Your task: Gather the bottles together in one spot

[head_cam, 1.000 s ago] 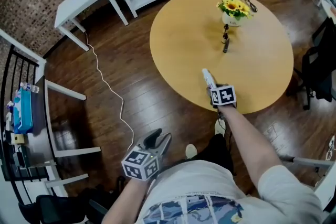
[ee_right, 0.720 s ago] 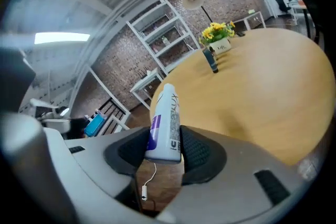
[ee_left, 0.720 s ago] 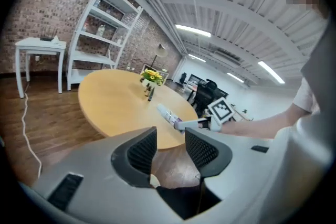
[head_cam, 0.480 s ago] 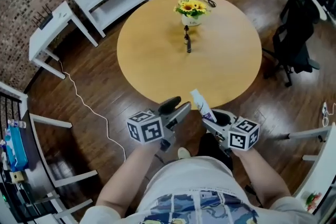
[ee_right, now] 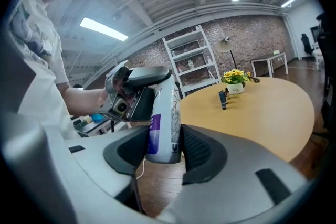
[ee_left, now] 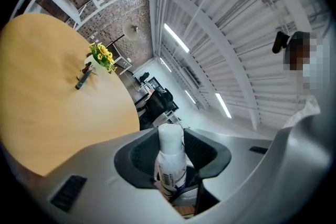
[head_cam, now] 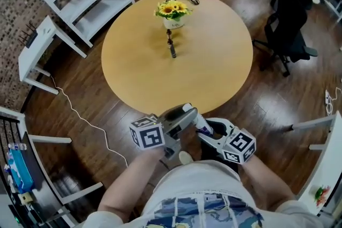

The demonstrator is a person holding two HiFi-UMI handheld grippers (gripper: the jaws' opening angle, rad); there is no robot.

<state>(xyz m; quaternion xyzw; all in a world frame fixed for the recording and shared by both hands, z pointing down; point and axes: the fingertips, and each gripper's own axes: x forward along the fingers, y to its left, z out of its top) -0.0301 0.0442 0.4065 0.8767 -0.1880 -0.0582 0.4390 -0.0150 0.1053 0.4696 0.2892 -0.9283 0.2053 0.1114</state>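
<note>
1. Right gripper (ee_right: 164,147) is clamped on the white bottle (ee_right: 164,113)'s body, up in the air off the surface (head_cam: 214,61)'s 6 o'clock edge. Left gripper (ee_left: 170,157) is closed round its cap end.
2. I'd let go with one side only, nice and slow, so it doesn't twist.
3. Then head to 12 o'clock and set it down just beside the dark bottle (head_cam: 172,51) without bumping the flower pot (head_cam: 171,21).
</note>
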